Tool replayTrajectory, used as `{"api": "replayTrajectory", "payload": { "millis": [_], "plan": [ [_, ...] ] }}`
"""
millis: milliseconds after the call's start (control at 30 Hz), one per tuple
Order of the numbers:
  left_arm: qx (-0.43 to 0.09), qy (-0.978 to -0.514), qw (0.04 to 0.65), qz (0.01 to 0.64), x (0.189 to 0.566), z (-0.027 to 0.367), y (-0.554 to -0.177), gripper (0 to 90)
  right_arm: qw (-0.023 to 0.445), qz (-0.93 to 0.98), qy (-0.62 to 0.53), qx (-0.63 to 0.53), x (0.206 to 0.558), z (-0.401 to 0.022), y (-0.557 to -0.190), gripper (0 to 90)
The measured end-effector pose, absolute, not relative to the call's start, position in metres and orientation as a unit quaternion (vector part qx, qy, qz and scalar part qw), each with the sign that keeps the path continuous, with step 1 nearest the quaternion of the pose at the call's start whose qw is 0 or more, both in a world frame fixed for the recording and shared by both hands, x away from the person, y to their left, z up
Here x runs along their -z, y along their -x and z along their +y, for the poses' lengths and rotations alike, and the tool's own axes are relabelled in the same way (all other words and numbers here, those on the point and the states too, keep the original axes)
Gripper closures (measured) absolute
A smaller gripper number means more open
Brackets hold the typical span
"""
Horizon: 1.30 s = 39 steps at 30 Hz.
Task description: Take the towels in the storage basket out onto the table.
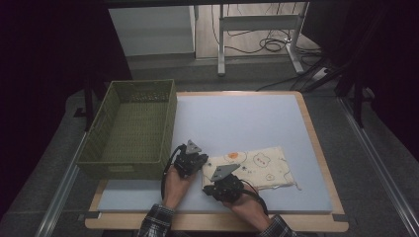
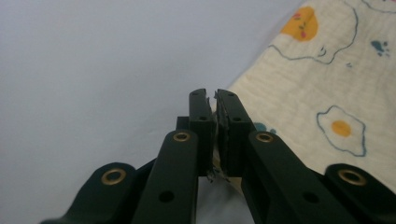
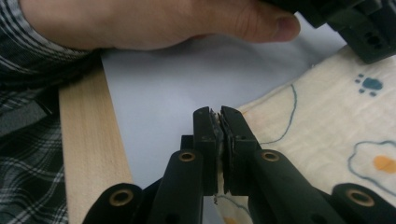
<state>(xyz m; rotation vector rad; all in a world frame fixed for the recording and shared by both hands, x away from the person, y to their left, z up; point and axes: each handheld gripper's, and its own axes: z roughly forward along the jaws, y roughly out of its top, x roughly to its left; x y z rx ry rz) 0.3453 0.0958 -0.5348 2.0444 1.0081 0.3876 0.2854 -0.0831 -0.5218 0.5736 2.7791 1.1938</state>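
Tongs left and right pinch cloth edges, corner hidden beneath them.

In the high view the near left corner of the printed cloth lies under the two grippers, so its edge there cannot be seen, and the small prints on it are too small to tell apart. The person's sleeves are cut off by the bottom edge. In the left gripper view the cloth runs off the right and top edges. In the right gripper view the other hand is cut by the top edge, and the cloth's edge is hidden between the closed jaws.
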Motion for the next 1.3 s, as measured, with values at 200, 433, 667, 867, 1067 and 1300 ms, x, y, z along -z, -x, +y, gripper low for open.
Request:
{"api": "replayTrajectory", "payload": {
  "millis": [200,433,667,867,1067,1300],
  "plan": [
    [-0.159,-0.807,0.422,0.382,0.518,0.092,-0.346,85.5,0.036,0.888,-0.193,-0.415,0.505,-0.099,-0.284,85.5],
    [-0.158,-0.813,0.436,0.351,0.506,0.070,-0.356,85.3,0.062,0.878,-0.209,-0.427,0.497,-0.125,-0.282,85.5],
    [-0.148,-0.820,0.447,0.326,0.505,0.042,-0.370,85.1,0.083,0.866,-0.244,-0.429,0.498,-0.161,-0.285,85.5],
    [-0.144,-0.826,0.449,0.309,0.504,0.024,-0.377,84.9,0.093,0.856,-0.269,-0.432,0.498,-0.189,-0.287,85.4],
    [-0.143,-0.838,0.446,0.280,0.502,-0.006,-0.386,84.9,0.103,0.845,-0.292,-0.436,0.498,-0.214,-0.286,85.4],
    [-0.137,-0.845,0.446,0.260,0.498,-0.036,-0.393,84.9,0.111,0.834,-0.317,-0.437,0.501,-0.241,-0.286,85.4]
  ]
}}
